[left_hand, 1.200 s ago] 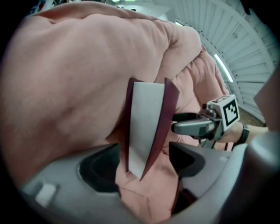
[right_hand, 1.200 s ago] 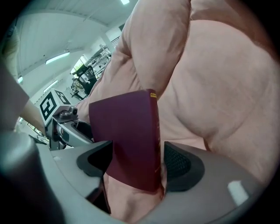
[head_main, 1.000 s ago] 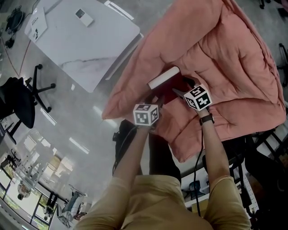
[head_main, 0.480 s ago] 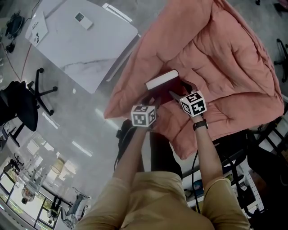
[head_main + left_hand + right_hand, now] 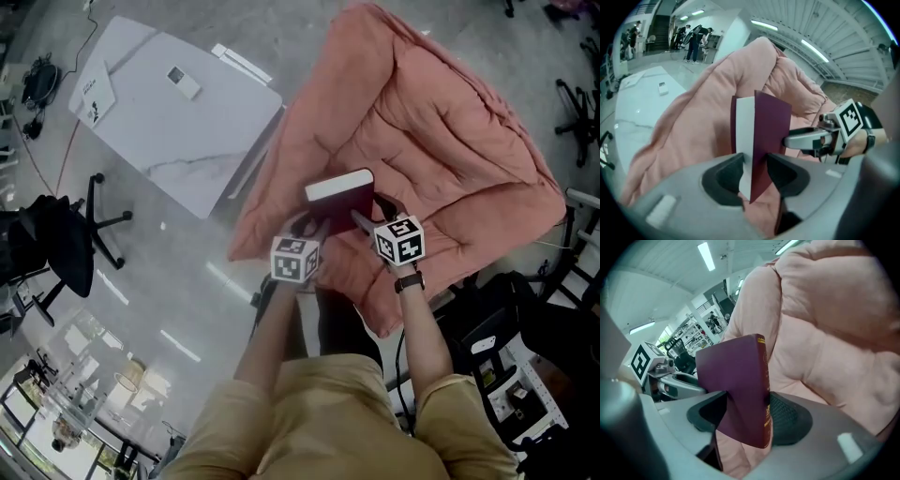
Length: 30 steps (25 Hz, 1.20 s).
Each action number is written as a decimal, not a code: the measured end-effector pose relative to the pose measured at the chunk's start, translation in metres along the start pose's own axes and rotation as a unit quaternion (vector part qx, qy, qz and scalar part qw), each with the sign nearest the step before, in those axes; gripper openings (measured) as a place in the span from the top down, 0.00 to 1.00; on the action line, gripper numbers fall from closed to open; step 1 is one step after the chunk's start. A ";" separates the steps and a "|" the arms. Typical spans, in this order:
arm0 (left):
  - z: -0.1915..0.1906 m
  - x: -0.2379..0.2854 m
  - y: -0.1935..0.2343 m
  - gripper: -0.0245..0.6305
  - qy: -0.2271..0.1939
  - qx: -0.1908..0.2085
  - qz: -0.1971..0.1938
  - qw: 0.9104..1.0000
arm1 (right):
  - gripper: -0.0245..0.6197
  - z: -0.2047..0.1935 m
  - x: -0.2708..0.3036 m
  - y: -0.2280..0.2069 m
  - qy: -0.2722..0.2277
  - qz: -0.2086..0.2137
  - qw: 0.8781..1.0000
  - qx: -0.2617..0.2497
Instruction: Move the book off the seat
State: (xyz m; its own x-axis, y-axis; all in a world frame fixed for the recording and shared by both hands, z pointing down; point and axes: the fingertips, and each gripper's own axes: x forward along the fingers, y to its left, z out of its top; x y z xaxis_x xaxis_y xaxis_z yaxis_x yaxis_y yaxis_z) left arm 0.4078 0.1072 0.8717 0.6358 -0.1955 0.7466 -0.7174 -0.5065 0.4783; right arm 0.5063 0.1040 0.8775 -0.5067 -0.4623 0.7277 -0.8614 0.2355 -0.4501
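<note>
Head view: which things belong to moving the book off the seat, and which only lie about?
Job: book; quilt-covered seat; left hand-held gripper and right hand-held gripper, jaws just closing further on the book.
Lying about: white table, remote, paper sheet, black office chair.

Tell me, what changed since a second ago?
The left gripper and right gripper, both gripping the dark red book, lifted it up off the pink quilt, their fingers closing tighter on it. The quilt stays draped over the seat, and the white table has not moved.
</note>
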 end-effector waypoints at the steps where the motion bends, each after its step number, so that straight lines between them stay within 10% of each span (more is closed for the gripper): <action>1: 0.010 -0.005 -0.002 0.72 -0.006 0.009 0.000 1.000 | 0.52 0.010 -0.006 0.002 -0.012 -0.003 1.000 -0.001; 15: 0.150 -0.162 -0.110 0.73 -0.137 0.124 -0.018 0.983 | 0.55 0.152 -0.184 0.088 -0.194 -0.057 0.978 -0.051; 30: 0.240 -0.343 -0.198 0.74 -0.322 0.204 0.000 0.925 | 0.65 0.262 -0.345 0.212 -0.370 -0.039 0.908 -0.194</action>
State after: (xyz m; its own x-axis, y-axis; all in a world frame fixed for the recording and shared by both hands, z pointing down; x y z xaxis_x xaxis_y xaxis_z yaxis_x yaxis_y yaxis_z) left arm 0.3998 0.0729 0.4102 0.7671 -0.5888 0.2548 -0.6346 -0.7548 0.1661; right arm 0.5085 0.0898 0.3958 -0.4037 -0.9044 0.1378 -0.9144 0.3942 -0.0921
